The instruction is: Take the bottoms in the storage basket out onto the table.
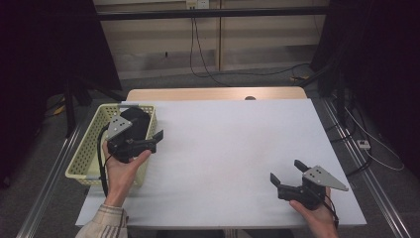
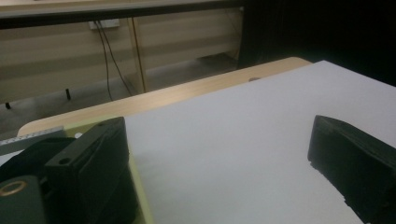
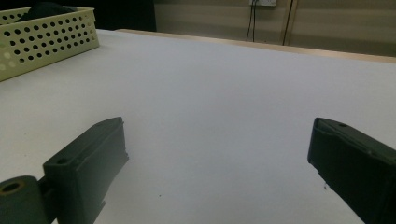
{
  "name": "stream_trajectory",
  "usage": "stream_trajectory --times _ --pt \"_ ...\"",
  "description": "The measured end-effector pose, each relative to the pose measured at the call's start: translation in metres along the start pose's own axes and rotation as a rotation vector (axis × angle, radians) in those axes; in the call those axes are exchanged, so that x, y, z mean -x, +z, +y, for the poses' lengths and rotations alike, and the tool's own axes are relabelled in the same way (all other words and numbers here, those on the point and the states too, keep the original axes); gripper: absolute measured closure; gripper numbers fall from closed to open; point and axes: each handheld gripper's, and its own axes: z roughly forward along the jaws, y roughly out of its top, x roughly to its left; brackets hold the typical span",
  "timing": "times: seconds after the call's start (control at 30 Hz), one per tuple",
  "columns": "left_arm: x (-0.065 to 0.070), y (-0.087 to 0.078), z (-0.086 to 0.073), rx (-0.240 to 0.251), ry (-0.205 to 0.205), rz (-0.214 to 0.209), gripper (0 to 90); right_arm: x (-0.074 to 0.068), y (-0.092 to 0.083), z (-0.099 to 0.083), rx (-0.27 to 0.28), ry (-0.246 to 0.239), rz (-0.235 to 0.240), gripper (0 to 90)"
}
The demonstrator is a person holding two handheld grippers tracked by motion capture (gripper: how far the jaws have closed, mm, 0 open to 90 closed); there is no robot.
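I see the white table [image 1: 223, 148] under both tools. The yellow basket [image 1: 94, 134] lies beneath my left gripper [image 1: 148, 141], its jaws spread, empty. A black item [image 1: 141, 121] rests inside the basket, just behind that gripper. My right gripper [image 1: 286, 173], jaws spread, sits well apart.

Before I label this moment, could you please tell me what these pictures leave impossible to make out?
- The dark thing in the yellow basket: in the high view the left gripper and its grey plate cover part of it, and it is too dark to identify.
- The same dark thing in the right gripper view: cut off by the top edge.
- The basket's interior in the left gripper view: hidden behind that gripper's own jaw.
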Motion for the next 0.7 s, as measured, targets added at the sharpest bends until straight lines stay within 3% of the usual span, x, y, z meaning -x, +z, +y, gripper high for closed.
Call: stream_trajectory --times 0.17,0.3,0.43,0.7 --pt "-0.005 0.000 0.007 -0.001 0.008 0.022 5.6 -0.001 0.002 0.001 0.000 0.000 0.008 4.4" --pt "-0.013 0.000 0.010 -0.001 -0.014 0.041 5.6 -0.002 0.004 0.001 -0.003 -0.005 0.015 4.4" --pt "-0.019 0.002 0.017 -0.037 0.001 0.045 5.5 -0.002 0.007 0.002 -0.003 -0.007 0.022 4.4" --pt "-0.033 0.005 0.026 -0.038 0.000 0.084 4.7 -0.002 0.007 0.002 -0.003 -0.007 0.024 4.3"
